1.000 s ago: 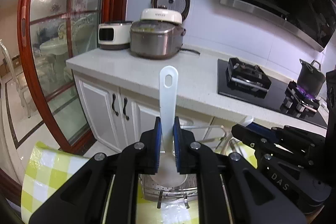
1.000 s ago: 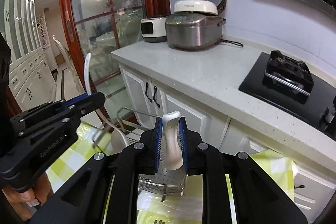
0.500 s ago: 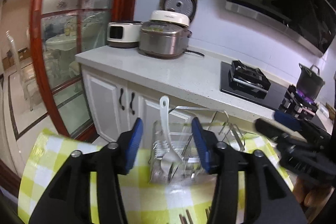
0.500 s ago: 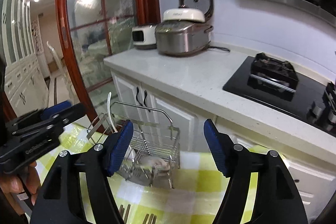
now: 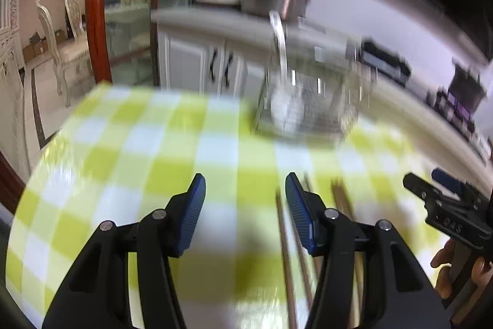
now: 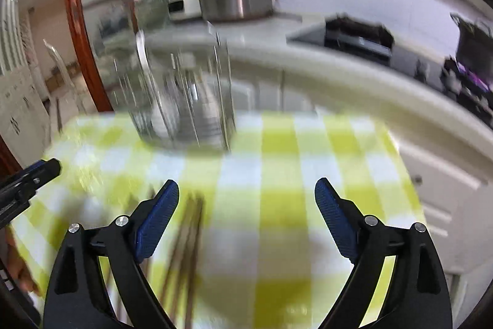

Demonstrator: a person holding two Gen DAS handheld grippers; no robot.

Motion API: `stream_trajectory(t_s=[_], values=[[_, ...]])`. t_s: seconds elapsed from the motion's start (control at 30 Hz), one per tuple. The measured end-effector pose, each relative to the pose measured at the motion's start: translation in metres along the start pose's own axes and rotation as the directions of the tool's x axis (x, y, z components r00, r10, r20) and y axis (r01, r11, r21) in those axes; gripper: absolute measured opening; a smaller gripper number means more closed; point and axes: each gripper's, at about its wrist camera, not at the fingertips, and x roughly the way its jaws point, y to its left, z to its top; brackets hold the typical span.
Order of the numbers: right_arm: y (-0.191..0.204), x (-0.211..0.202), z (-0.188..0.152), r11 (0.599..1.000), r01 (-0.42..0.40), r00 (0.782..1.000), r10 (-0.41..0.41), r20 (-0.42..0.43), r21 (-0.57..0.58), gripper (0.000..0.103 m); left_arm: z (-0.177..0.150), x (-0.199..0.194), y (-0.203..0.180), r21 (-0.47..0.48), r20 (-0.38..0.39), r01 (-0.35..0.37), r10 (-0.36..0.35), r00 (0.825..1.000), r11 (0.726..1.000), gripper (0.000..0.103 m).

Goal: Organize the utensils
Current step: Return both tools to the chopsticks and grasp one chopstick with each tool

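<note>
Hovering over the checked tablecloth [image 5: 123, 144]: left gripper [image 5: 245, 205] and right gripper [image 6: 246, 205] both spread wide, empty. Chopsticks [image 5: 285, 236] lie beneath them; wire rack [image 5: 305, 100] with white spoon [image 5: 279, 45] sits beyond.

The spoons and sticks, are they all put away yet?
Partly. A white rice paddle already stands in the wire rack. Both grippers, left and right, are open and empty. Several chopsticks are left lying on the checked tablecloth.
</note>
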Motion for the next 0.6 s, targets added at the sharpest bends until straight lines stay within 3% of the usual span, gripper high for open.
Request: stream_trajectory(t_s=[0.07, 0.3, 0.43, 0.53, 0.6], values=[[0.0, 0.005, -0.017, 1.0, -0.001, 0.999, 0.002, -0.043, 0.006, 0.084, -0.019, 0.005, -0.005, 0.02, -0.065, 0.04, -0.039, 0.997, 0.999, 0.051], [-0.001, 0.01, -0.052, 1.0, 0.002, 0.993, -0.001, -0.117, 0.006, 0.084, -0.057, 0.028, -0.031, 0.097, -0.199, 0.064, -0.043, 0.979, 0.993, 0.039], [-0.005, 0.009, -0.056, 1.0, 0.004, 0.991, -0.003, -0.131, 0.01, 0.084, -0.058, 0.038, -0.037, 0.109, -0.23, 0.062, -0.036, 0.973, 0.992, 0.039], [-0.006, 0.011, -0.056, 1.0, 0.008, 0.989, -0.007, -0.145, 0.003, 0.084, -0.06, 0.043, -0.041, 0.138, -0.254, 0.048, -0.011, 0.967, 0.989, 0.026], [-0.006, 0.012, -0.055, 1.0, 0.01, 0.988, -0.011, -0.153, -0.003, 0.084, -0.061, 0.044, -0.046, 0.168, -0.251, 0.021, 0.023, 0.968, 0.986, 0.023]])
